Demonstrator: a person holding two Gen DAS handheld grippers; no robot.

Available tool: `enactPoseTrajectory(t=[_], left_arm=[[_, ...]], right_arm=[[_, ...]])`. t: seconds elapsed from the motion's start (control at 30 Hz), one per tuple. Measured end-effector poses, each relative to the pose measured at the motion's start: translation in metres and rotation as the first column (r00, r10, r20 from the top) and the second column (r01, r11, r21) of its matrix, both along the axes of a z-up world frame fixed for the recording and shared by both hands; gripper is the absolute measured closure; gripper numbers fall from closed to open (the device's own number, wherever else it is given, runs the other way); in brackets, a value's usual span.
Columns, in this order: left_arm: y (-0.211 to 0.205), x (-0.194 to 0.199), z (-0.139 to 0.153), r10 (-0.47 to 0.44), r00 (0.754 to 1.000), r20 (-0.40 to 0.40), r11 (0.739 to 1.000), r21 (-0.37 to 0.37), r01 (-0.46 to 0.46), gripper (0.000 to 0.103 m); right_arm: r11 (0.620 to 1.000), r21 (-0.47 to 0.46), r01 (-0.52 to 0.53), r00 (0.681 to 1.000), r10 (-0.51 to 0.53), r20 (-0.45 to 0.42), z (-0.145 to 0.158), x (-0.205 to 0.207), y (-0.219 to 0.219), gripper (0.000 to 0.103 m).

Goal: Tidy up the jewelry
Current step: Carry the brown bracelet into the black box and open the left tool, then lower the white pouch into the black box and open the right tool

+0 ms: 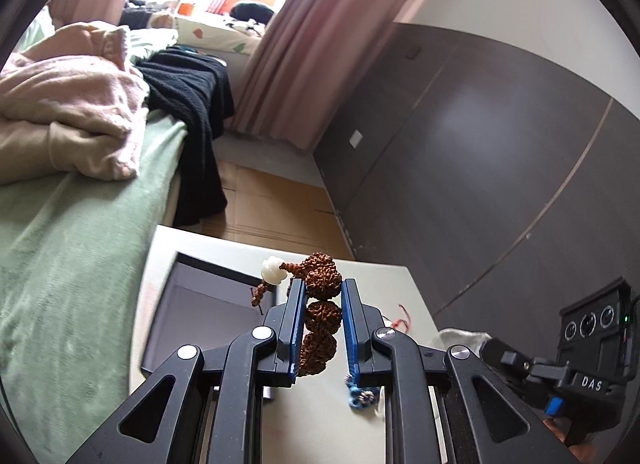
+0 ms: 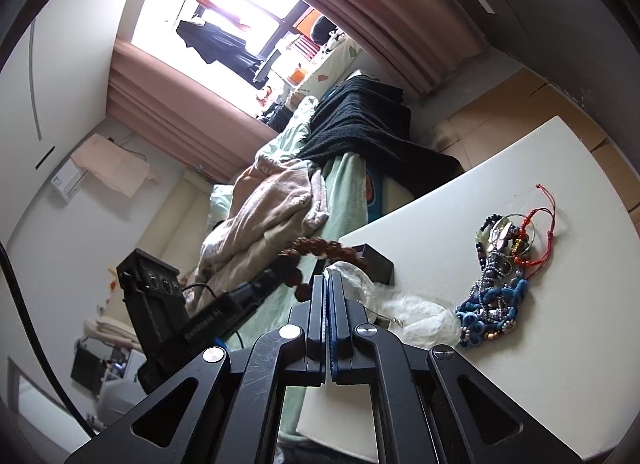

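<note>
One brown bead bracelet (image 1: 320,304) between left claw (image 1: 323,296) fingers.

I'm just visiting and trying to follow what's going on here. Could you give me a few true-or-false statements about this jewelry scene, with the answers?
1. The left gripper holds a brown bead bracelet between its jaws. True.
2. The right gripper stands wide open. False: its jaws are shut together, with nothing visible between them.
3. A pile of tangled jewelry lies on the white table. True.
4. The red cord bracelet hangs from the right gripper. False: it lies at the pile's edge.
5. The held bracelet carries a white bead. True.
</note>
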State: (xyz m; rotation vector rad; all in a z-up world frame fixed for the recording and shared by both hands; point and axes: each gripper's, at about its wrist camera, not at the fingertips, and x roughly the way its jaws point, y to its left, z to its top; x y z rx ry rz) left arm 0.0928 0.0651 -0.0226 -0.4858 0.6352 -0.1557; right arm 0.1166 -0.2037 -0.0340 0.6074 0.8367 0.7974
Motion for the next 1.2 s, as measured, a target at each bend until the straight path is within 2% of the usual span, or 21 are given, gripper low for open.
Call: enactPoseTrajectory(t=[0.27, 0.43, 0.5, 0.57, 0.6, 0.63, 0.7, 0.87, 1.2], left_arm=[[0.024, 0.005, -0.01, 0.07, 0.997, -0.031, 0.998, 0.007, -0.07, 0.085], [0.023, 0.015, -0.026, 0.052, 0.994, -0.094, 0.999, -0.008, -0.053, 0.084], [0.027, 0.018, -0.031, 0.097, 0.986, -0.138, 0.995, 0.011, -0.096, 0.083], [0.035, 0.02, -0.034, 0.14, 0.973, -0.182, 0.99, 0.03, -0.136, 0.071], [0.04, 0.02, -0.036, 0.163, 0.965, -0.204, 0.987, 0.038, -0.159, 0.054], [0.045, 0.017, -0.036, 0.186, 0.961, -0.202, 0.982, 0.032, -0.184, 0.043], [0.053, 0.009, -0.033, 0.213, 0.962, -0.171, 0.977, 0.012, -0.214, 0.037], [0.064, -0.007, -0.023, 0.238, 0.961, -0.14, 0.97, -0.006, -0.241, 0.036], [0.094, -0.03, -0.012, 0.303, 0.947, -0.106, 0.95, -0.039, -0.308, 0.036]], right_arm=[[1.0, -0.007, -0.014, 1.0, 0.014, -0.019, -0.009, 0.01, 0.015, 0.1], [1.0, -0.008, -0.021, 0.999, 0.021, -0.032, -0.013, 0.016, 0.023, 0.1], [1.0, -0.008, -0.024, 0.999, 0.023, -0.036, -0.014, 0.018, 0.027, 0.1], [1.0, -0.006, -0.029, 0.999, 0.028, -0.041, -0.015, 0.019, 0.03, 0.1], [0.999, -0.005, -0.032, 0.999, 0.031, -0.043, -0.016, 0.019, 0.032, 0.1], [0.999, -0.003, -0.037, 0.998, 0.037, -0.045, -0.016, 0.019, 0.035, 0.1], [0.999, 0.001, -0.047, 0.998, 0.047, -0.043, -0.016, 0.017, 0.039, 0.1], [0.997, -0.014, -0.078, 0.997, 0.077, -0.008, -0.006, 0.017, 0.062, 0.1], [0.982, -0.09, -0.168, 0.983, 0.174, 0.054, 0.015, 0.025, 0.136, 0.1]])
